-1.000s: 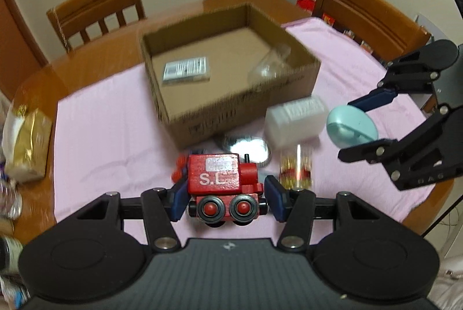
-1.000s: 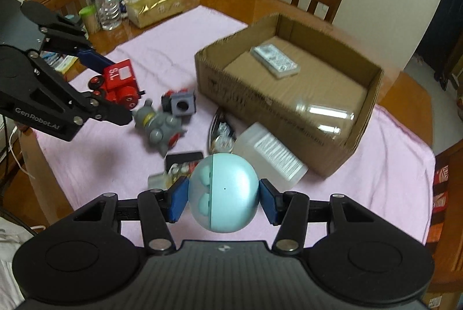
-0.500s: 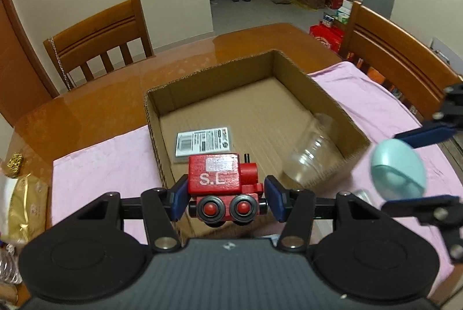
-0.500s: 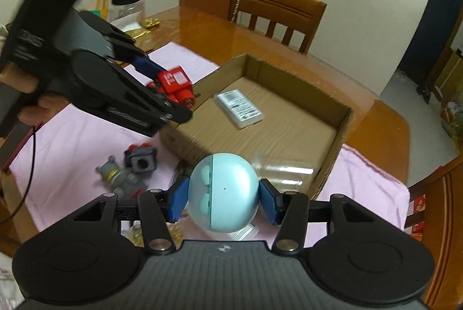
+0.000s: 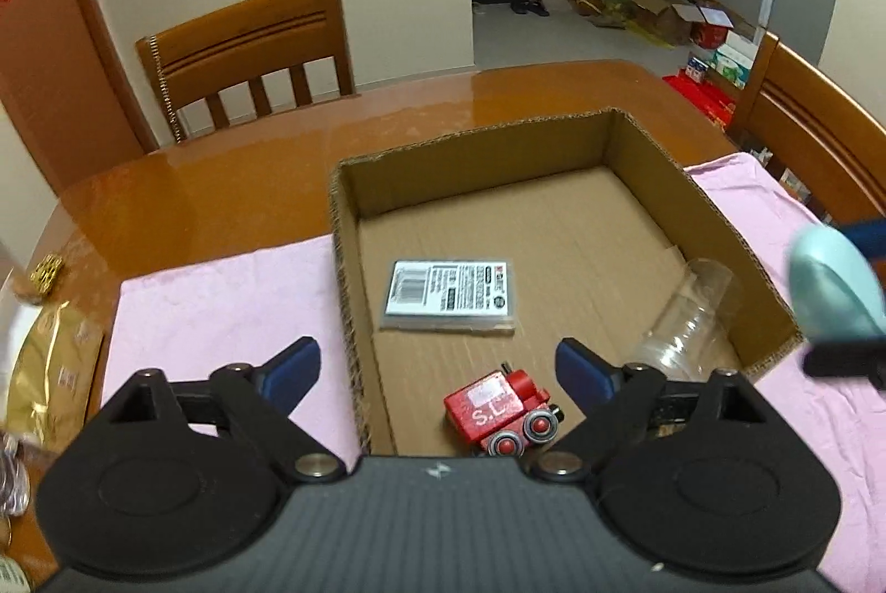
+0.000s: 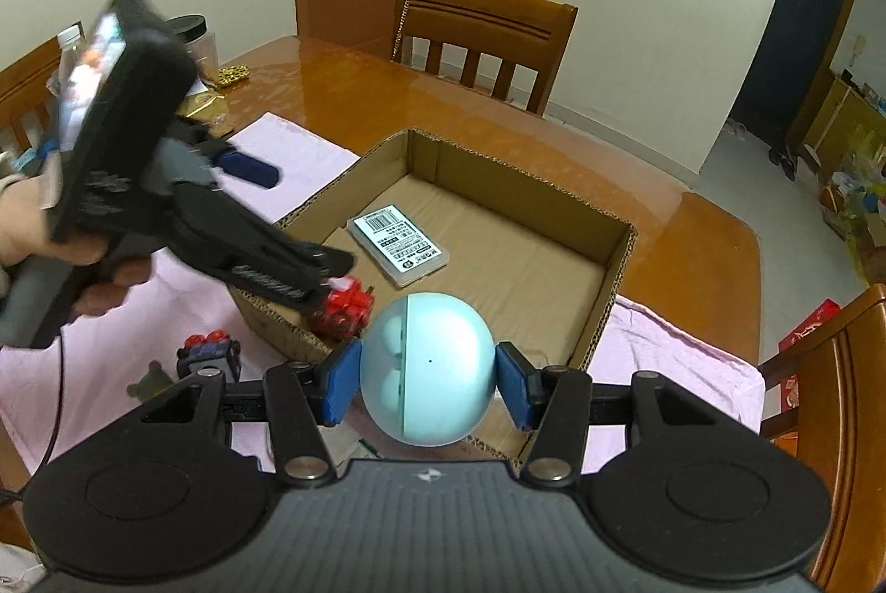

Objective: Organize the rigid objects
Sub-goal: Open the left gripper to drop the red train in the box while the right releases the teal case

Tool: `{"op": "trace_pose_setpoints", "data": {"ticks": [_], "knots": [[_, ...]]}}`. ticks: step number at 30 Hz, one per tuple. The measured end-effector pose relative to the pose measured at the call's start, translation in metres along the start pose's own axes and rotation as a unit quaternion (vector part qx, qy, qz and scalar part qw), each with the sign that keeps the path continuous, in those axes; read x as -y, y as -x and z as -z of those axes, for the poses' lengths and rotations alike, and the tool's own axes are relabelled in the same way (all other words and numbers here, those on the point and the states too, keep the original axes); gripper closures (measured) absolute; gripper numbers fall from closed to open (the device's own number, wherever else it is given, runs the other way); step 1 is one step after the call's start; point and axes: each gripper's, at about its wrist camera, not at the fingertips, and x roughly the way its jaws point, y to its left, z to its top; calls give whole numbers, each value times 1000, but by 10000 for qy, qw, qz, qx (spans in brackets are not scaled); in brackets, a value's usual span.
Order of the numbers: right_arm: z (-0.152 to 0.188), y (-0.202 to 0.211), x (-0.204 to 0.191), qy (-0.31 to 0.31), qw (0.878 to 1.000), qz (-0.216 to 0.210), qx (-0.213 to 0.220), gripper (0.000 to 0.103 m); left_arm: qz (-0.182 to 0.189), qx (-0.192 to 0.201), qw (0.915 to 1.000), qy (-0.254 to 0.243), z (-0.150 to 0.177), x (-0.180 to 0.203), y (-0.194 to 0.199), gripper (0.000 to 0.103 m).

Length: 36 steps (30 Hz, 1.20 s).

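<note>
An open cardboard box (image 5: 637, 139) (image 6: 620, 272) sits on a pink cloth. Inside lie a flat white labelled case (image 5: 451, 294) (image 6: 397, 243), a clear plastic cup (image 5: 686, 316) on its side and a red toy train (image 5: 501, 413) (image 6: 343, 308) near the front wall. My left gripper (image 5: 437, 363) is open above the box's near corner, with the train lying free below it. My right gripper (image 6: 427, 382) is shut on a pale blue ball (image 6: 427, 369) (image 5: 836, 288), held over the box's right front edge.
Small toys (image 6: 210, 355) lie on the pink cloth (image 5: 221, 294) left of the box. A gold bag (image 5: 50, 371), a jar (image 6: 194, 34) and bottles crowd the table's left side. Wooden chairs (image 5: 249, 50) (image 6: 482, 34) stand around the table.
My left gripper moved over the box, opened and let go of the red train, which now lies in the box. My right gripper carried the blue ball closer to the box.
</note>
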Motion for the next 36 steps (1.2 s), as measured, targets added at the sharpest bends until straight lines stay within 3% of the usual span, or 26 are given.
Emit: {"op": "trace_pose_setpoints", "data": {"ticks": [14, 21, 30, 31, 33, 34, 36], "knots": [[-31, -49, 30, -209, 9997, -5, -128, 45, -722, 110, 9941, 799, 54, -24, 63, 7], [-49, -96, 47, -294, 9987, 37, -414, 45, -922, 127, 9897, 1091, 72, -39, 76, 4], [-55, -144, 58, -363, 9968, 186, -690, 45, -1109, -124, 9832, 1444, 93, -54, 74, 4], [-56, -146, 60, -399, 9967, 231, -662, 42, -1108, -150, 9830, 1457, 93, -54, 73, 4], [-59, -147, 62, -424, 9967, 317, -613, 26, -1115, -193, 9828, 1459, 94, -54, 71, 4], [-60, -145, 63, -427, 9969, 355, -556, 12, -1114, -208, 9830, 1443, 93, -53, 70, 4], [-62, -139, 64, -412, 9975, 404, -403, 4, -1106, -228, 9836, 1407, 91, -52, 70, 4]]}}
